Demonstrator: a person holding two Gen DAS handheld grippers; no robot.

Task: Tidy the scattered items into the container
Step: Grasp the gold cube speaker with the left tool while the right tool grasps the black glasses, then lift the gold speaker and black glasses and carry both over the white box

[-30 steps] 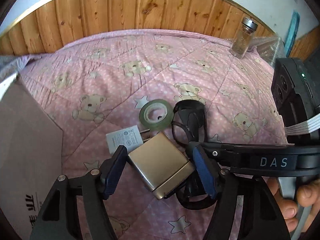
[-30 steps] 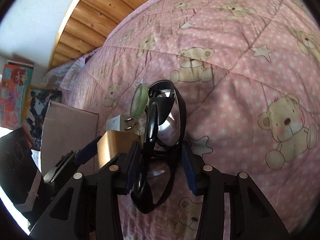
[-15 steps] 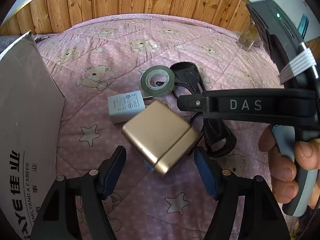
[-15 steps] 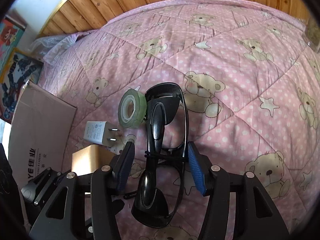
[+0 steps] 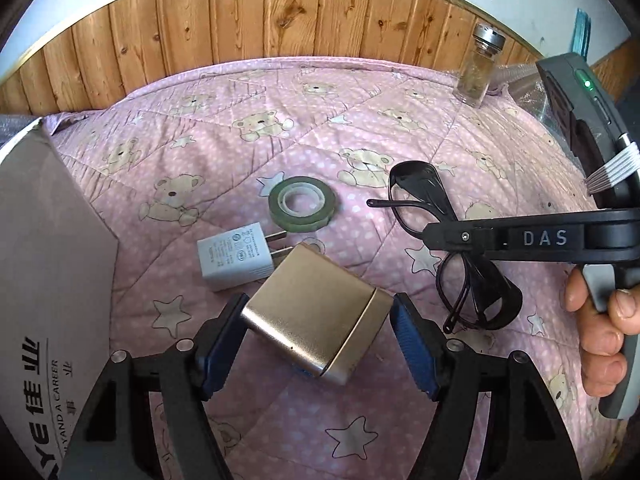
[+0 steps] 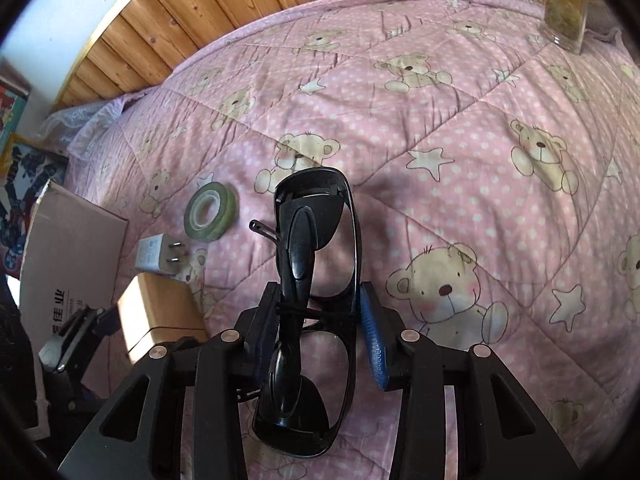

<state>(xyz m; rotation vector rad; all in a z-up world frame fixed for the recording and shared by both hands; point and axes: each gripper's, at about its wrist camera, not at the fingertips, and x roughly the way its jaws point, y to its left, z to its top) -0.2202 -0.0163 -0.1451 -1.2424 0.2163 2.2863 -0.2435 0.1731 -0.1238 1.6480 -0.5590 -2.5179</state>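
Observation:
My left gripper (image 5: 318,326) is shut on a gold metal box (image 5: 312,300), its blue pads pressed on two sides, just above the pink quilt. The right gripper (image 6: 320,320) is shut on folded black glasses (image 6: 312,216), which stick out forward and back between its fingers. The left wrist view shows those glasses (image 5: 476,292) hanging under the right gripper's finger, with a hand on the handle. A green tape roll (image 5: 303,204) and a white plug charger (image 5: 236,256) lie on the quilt. The cardboard box (image 5: 48,280) stands at the left.
A glass jar (image 5: 480,68) with a metal lid stands far right on the quilt, by the wooden headboard (image 5: 280,20). In the right wrist view the cardboard box (image 6: 68,248) is at the left edge, beyond the gold box (image 6: 160,312).
Both grippers have lifted and drawn back. The gold box came up off the quilt in my left gripper. The glasses rose with the right gripper and moved right, away from the tape.

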